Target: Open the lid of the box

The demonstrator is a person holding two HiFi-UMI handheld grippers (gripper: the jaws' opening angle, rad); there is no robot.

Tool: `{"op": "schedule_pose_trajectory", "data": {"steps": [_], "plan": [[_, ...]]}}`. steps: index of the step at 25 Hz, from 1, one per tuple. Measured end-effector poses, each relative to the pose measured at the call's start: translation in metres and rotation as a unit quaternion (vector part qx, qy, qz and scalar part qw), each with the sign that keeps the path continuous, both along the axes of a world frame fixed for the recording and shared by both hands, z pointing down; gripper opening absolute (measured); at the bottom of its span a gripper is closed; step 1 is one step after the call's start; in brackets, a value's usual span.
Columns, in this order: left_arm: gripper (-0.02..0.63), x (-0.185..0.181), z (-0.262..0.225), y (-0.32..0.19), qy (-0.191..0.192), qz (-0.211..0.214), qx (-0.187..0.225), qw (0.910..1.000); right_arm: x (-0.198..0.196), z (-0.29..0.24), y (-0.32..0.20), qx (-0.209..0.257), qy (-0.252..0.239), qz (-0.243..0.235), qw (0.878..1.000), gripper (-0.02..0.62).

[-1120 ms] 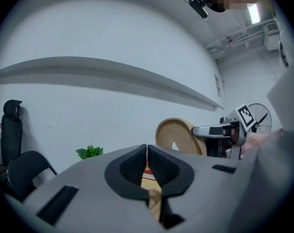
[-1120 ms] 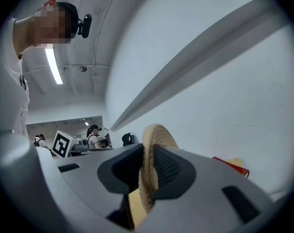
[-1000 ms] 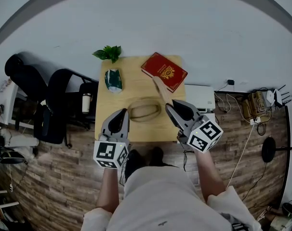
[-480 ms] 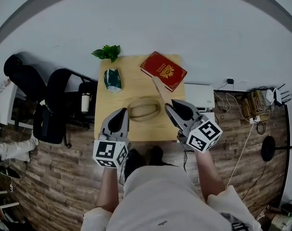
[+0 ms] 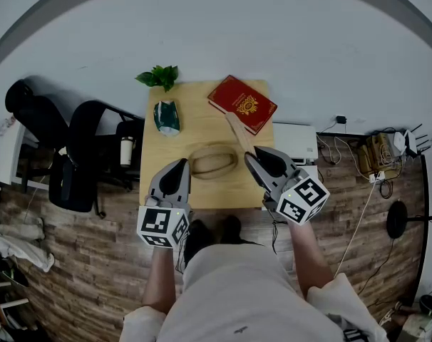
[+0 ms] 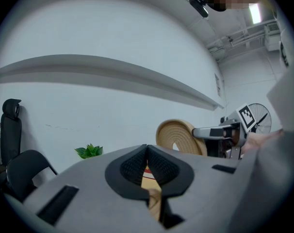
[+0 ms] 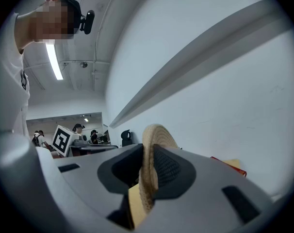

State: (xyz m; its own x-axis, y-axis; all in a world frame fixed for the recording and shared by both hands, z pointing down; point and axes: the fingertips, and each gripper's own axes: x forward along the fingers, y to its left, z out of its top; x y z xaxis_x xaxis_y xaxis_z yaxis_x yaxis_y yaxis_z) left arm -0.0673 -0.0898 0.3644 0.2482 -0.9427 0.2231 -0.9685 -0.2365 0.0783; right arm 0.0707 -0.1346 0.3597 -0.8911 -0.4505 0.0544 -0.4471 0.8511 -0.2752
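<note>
An oval woven box [image 5: 213,162] sits on the wooden table [image 5: 202,120], near its front edge. Its woven lid [image 5: 239,132] stands tilted up on edge at the box's right side. My right gripper [image 5: 252,157] is shut on the lid's rim; in the right gripper view the straw-coloured lid [image 7: 154,135] runs upright between the dark pads of that gripper [image 7: 148,152]. My left gripper [image 5: 182,166] hovers at the box's left end, shut with nothing in it. In the left gripper view, the left gripper [image 6: 147,152] has its pads together, and the raised lid [image 6: 178,137] shows beyond.
A red book [image 5: 242,104] lies at the table's back right, a green packet [image 5: 167,117] at the left, and a small plant [image 5: 159,78] at the back left corner. Black chairs [image 5: 80,155] stand left of the table, a white unit [image 5: 296,142] to its right.
</note>
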Motion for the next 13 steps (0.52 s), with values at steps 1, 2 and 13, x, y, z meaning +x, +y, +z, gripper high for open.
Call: {"op": "schedule_pose_trajectory", "data": {"steps": [1,2,13], "plan": [[0.008,0.0002,-0.0009,-0.0005,-0.001,-0.001,0.001,1.0,0.0,-0.0003,0.0,0.001,0.001,0.0,1.0,0.067],[0.008,0.0003,-0.0018,-0.0009,-0.001,-0.001,0.001,1.0,-0.0001,-0.0007,0.0001,0.001,0.002,-0.001,1.0,0.067],[0.008,0.0017,-0.0027,-0.005,-0.005,-0.002,0.001,1.0,0.0017,-0.0013,-0.0007,0.008,0.003,-0.003,1.0,0.067]]}}
